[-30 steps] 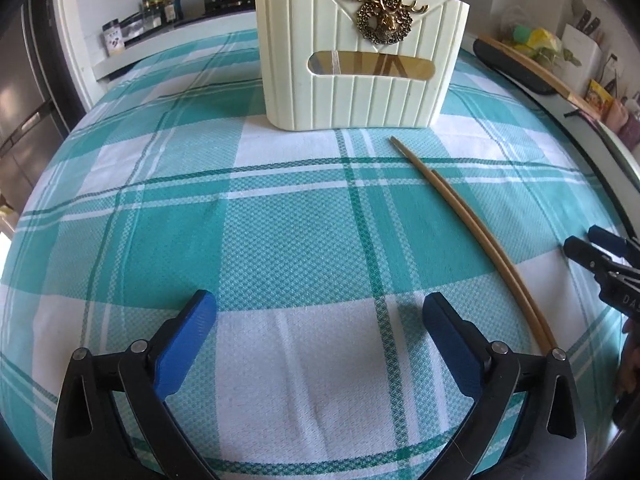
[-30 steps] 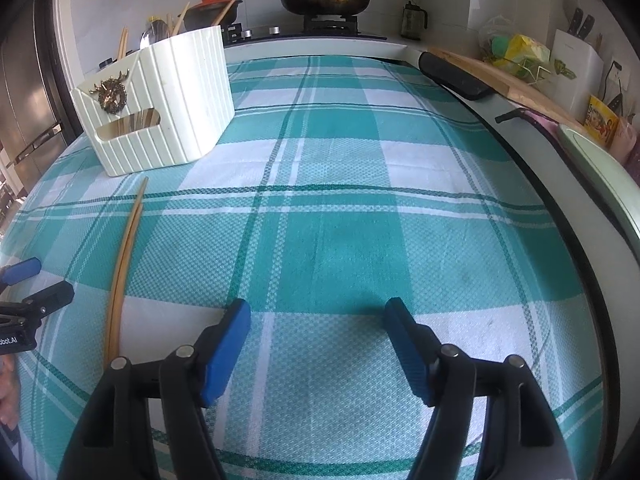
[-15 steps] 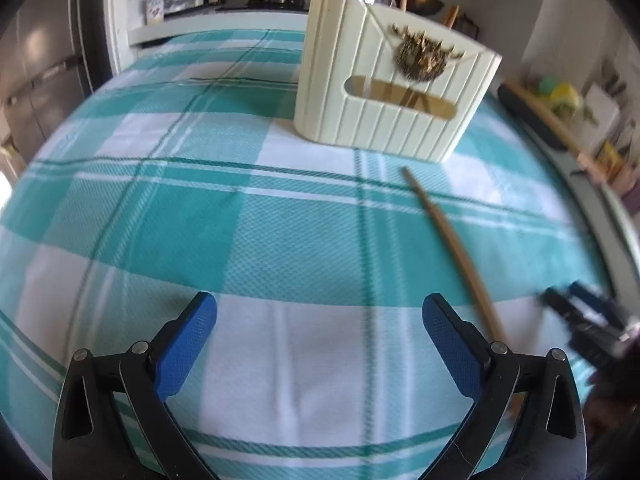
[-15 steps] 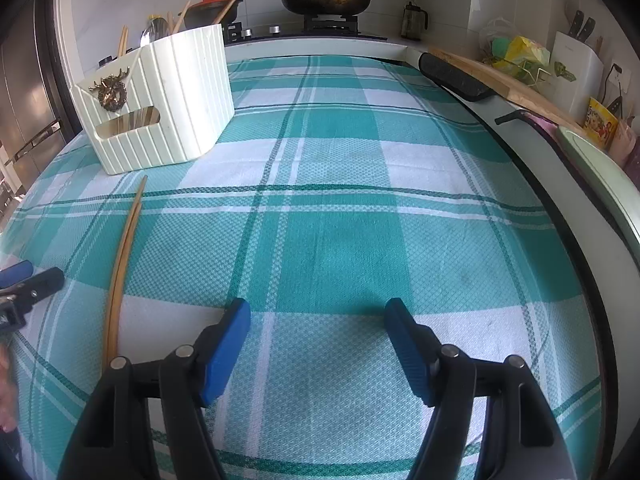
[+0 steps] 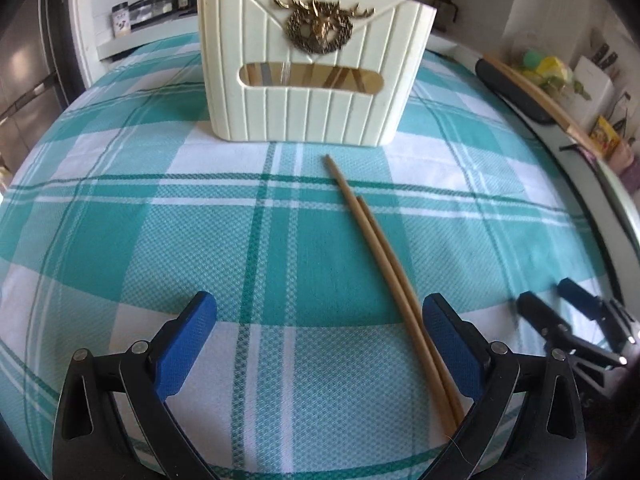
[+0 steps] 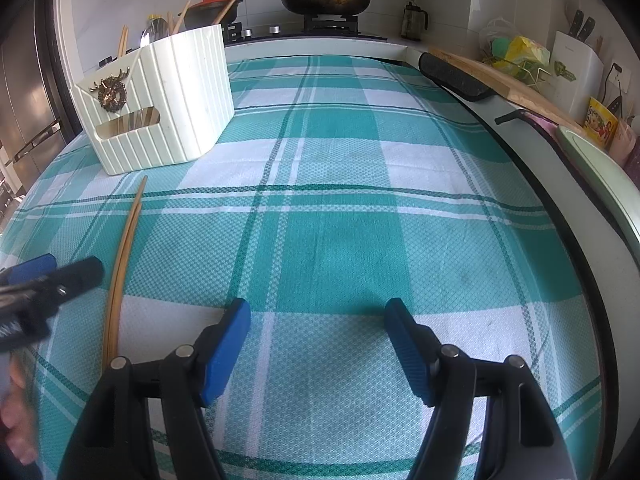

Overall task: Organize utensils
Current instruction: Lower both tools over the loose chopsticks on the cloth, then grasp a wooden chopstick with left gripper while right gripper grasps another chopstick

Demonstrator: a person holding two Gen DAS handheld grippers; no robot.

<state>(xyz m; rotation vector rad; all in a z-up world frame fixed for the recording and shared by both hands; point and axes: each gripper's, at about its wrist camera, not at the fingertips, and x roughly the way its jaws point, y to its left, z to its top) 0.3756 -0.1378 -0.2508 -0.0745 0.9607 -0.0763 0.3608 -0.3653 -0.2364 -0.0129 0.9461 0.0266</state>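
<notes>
Left gripper [image 5: 320, 344] gapes wide above chopsticks [image 5: 384, 264] on tablecloth [image 5: 120, 240].

Kitchen w/ stove [image 6: 326, 26], plaid tablecloth [image 6: 340, 216]

Soft, even daylight fills both fisheye views, which bend and darken hard at the rims, the checked cloth [image 5: 280, 248] stays sharp, while each neighbouring gripper [image 6: 48, 280] smears at the edge, probably from motion.
</notes>
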